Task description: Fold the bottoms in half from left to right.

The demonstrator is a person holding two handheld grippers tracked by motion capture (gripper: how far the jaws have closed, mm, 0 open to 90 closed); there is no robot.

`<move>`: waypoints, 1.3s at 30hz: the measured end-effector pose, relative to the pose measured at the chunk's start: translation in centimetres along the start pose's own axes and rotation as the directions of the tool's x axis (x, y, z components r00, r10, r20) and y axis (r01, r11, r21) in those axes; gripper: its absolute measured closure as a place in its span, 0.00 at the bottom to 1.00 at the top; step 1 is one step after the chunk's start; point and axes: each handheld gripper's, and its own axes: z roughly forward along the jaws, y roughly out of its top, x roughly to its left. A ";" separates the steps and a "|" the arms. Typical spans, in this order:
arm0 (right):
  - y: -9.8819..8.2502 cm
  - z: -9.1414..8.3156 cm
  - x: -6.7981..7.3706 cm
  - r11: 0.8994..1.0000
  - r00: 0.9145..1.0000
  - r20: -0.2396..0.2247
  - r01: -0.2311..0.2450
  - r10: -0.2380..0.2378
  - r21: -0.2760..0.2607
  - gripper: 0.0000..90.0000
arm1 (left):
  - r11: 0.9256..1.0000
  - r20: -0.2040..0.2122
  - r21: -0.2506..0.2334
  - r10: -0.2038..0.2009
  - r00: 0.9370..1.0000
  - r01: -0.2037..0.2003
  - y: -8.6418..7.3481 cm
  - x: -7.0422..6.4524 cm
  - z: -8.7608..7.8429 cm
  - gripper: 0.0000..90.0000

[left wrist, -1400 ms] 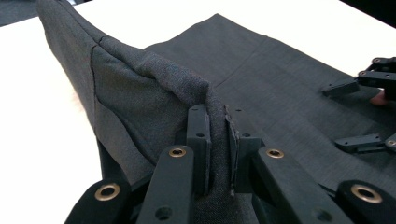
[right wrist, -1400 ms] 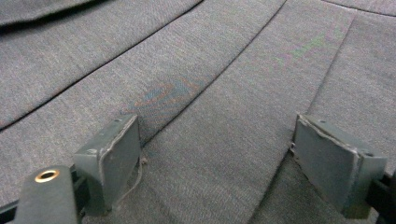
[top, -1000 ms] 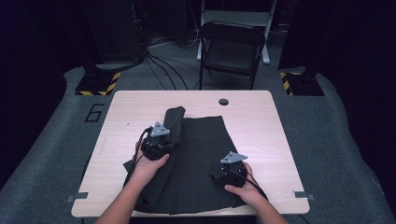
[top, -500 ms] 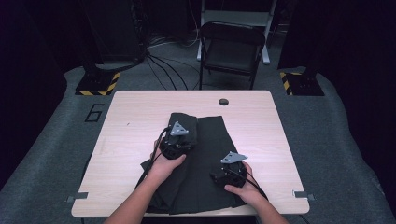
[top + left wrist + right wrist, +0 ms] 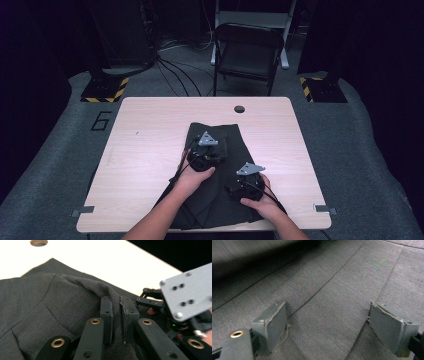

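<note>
A dark grey garment lies on the light wooden table, reaching from the middle to the front edge. My left gripper is over the cloth's middle. In the left gripper view it is shut on a raised fold of the grey cloth. My right gripper rests on the garment's nearer right part. Its jaws stand wide open, both pads set down on flat cloth with nothing pinched. The right gripper's grey plate sits close beside the left one.
A round cable hole is in the table's far edge, also in the left gripper view. Bare tabletop lies to the left and far side of the garment. A dark chair stands behind the table, with cables on the floor.
My left gripper has carried its fold of cloth rightward from the garment's left edge to over its middle, narrowing the spread cloth. The right gripper has stayed put.
</note>
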 end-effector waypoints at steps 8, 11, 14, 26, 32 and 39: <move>0.0 -0.1 0.0 1.000 1.000 -0.009 0.005 -0.005 0.013 0.17 | 0.997 -0.002 0.071 0.014 1.000 -0.013 -0.8 -0.4 2.6 0.91; 0.0 -0.1 0.0 1.000 1.000 -0.010 0.003 -0.003 0.013 0.17 | 0.996 -0.008 0.086 0.015 1.000 -0.014 -1.0 -0.3 3.2 0.91; 0.0 -0.1 -0.1 1.000 1.000 -0.009 0.016 -0.016 0.005 0.17 | 0.994 -0.010 0.112 -0.006 1.000 0.007 -1.6 0.2 4.2 0.91; -0.1 -0.1 -0.1 1.000 1.000 -0.009 0.016 -0.016 0.005 0.17 | 0.996 -0.031 0.081 -0.025 0.999 0.028 -1.9 0.9 2.2 0.70; 0.0 -0.1 -0.1 1.000 1.000 -0.008 0.013 -0.013 0.004 0.17 | 0.998 -0.069 0.012 -0.057 0.996 0.058 -2.5 2.9 -2.2 0.58; 0.0 -0.1 -0.1 1.000 1.000 -0.007 0.013 -0.013 0.005 0.17 | 0.991 -0.130 -0.047 -0.128 0.983 0.123 -4.8 5.6 -6.2 0.53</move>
